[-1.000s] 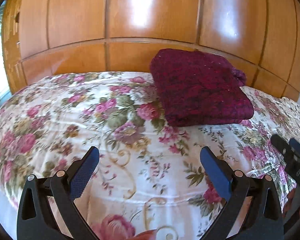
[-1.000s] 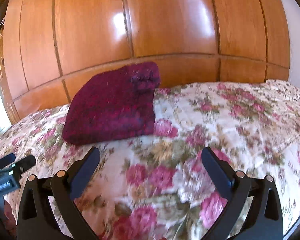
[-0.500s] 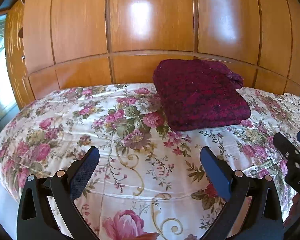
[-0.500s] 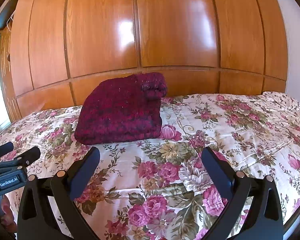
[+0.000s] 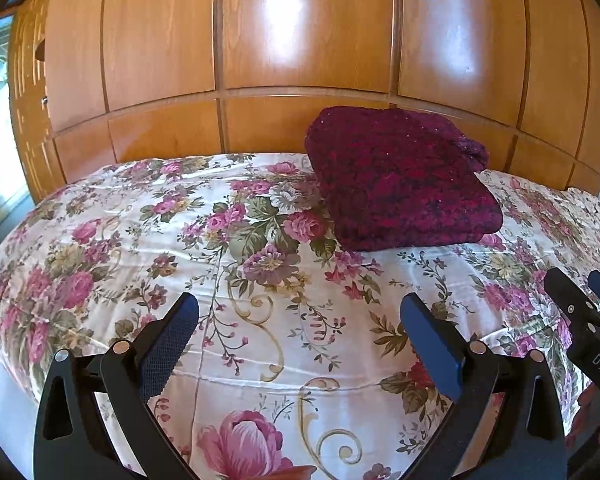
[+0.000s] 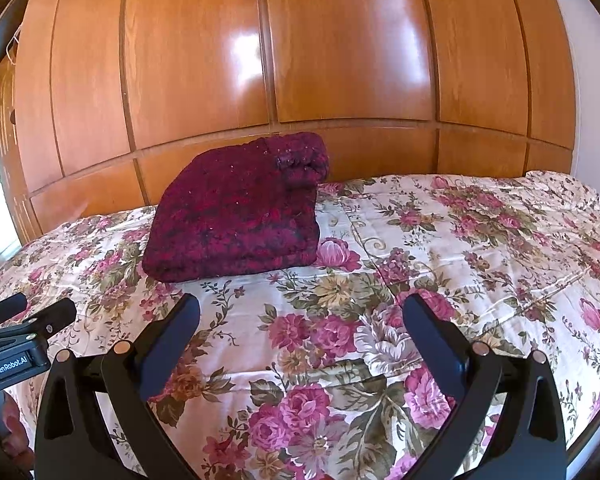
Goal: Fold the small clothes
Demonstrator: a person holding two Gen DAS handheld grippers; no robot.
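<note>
My left gripper (image 5: 299, 320) and right gripper (image 6: 301, 320) hung wide open, empty — the folded maroon knit (image 6: 236, 216) at frame centre could slump if snagged.

The left gripper (image 6: 28, 332) body reads "GenRobot.AI" in the right wrist view; the right gripper (image 5: 588, 300) shows what looks like "DAS", cut off.

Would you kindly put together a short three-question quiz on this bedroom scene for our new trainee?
1. True or false: the left gripper is shut on the maroon knit garment.
2. The garment lies on: A) the floral bedspread; B) a wooden chair; C) the floor.
3. What stands behind the bed?

Key: 1. False; both it and the right gripper are open and empty, short of the garment. 2. A. 3. Glossy wooden wardrobe panels.
</note>
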